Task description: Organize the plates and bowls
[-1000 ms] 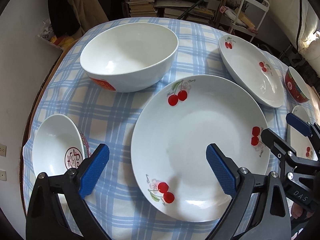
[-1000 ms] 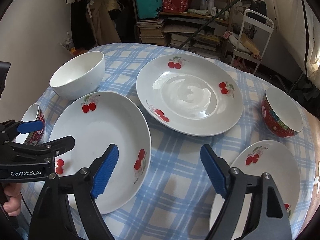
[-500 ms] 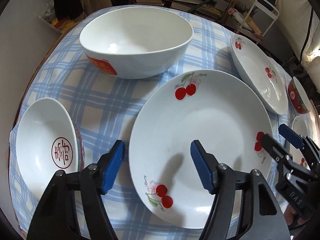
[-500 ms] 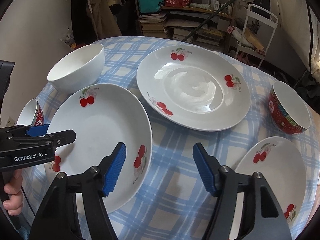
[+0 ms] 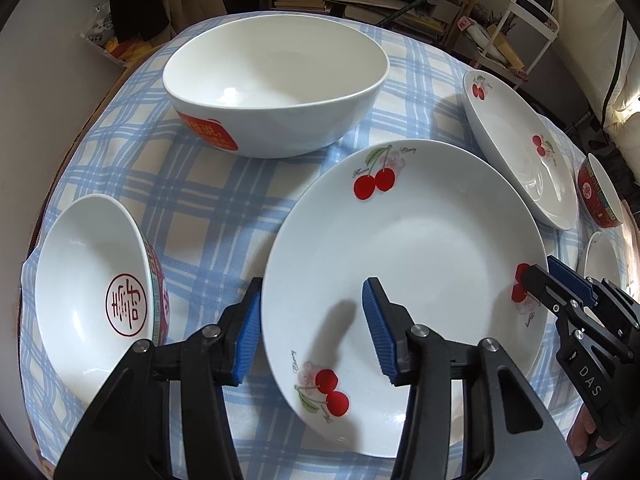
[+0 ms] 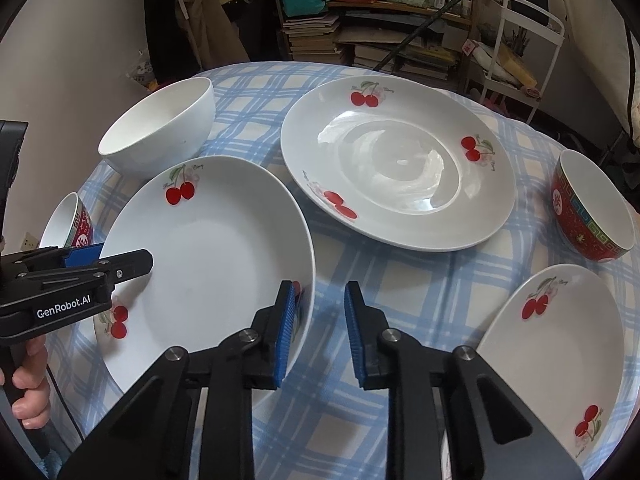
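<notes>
A white cherry plate (image 5: 420, 264) lies on the checked tablecloth (image 5: 208, 200). My left gripper (image 5: 314, 336) straddles its left rim, one pad just outside the edge and the other over the plate's inside. Its jaws are closing and the pads do not clamp the rim. My right gripper (image 6: 320, 334) straddles the same plate (image 6: 208, 272) at its right rim. Its jaws are closing too, with a gap still showing. Each view shows the other gripper at the plate's far side: the right gripper (image 5: 560, 292) and the left gripper (image 6: 100, 264).
A large white bowl (image 5: 276, 80) stands behind the plate, and a small bowl with a red character (image 5: 92, 292) sits to its left. A bigger cherry plate (image 6: 400, 168), a red patterned bowl (image 6: 592, 208) and a small cherry plate (image 6: 552, 360) lie to the right. Shelves and a cart stand beyond the table.
Both grippers' jaws have narrowed from wide open, each around its side of the plate's rim. The plate has stayed in place.
</notes>
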A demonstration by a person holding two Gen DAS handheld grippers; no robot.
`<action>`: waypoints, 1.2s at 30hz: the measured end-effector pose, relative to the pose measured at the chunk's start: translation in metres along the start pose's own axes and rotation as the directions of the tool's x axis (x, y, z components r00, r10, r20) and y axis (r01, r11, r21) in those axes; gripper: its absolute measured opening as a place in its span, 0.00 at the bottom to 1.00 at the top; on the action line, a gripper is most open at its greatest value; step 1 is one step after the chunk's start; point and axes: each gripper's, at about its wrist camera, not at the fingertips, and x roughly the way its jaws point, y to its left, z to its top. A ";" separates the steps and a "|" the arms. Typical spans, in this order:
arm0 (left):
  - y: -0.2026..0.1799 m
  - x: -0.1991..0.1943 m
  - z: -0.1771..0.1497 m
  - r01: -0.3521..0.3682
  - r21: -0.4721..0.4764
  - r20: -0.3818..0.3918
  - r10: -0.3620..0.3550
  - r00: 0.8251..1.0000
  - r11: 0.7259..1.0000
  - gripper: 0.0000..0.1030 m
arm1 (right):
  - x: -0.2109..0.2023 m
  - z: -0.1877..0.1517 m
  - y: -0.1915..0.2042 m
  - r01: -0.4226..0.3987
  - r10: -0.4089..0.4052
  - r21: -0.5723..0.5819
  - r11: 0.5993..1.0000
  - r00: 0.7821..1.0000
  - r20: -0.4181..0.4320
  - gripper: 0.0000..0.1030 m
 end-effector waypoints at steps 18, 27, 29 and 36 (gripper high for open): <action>0.012 -0.006 0.000 -0.022 -0.047 0.015 0.023 1.000 0.999 0.20 | 0.002 0.001 -0.003 -0.065 0.067 0.043 0.997 0.997 -0.040 0.10; 0.008 -0.034 -0.015 0.010 -0.012 0.015 -0.010 1.000 1.000 0.18 | -0.019 -0.001 -0.008 -0.073 0.077 0.089 0.993 0.996 -0.036 0.09; 0.009 -0.040 -0.018 0.019 -0.015 0.018 -0.018 1.000 1.000 0.18 | -0.028 -0.003 -0.007 -0.065 0.068 0.087 0.994 0.997 -0.030 0.09; 0.014 -0.060 -0.041 0.028 -0.020 0.018 -0.027 0.999 0.999 0.18 | -0.050 -0.014 0.000 -0.071 0.073 0.080 0.994 0.997 -0.022 0.09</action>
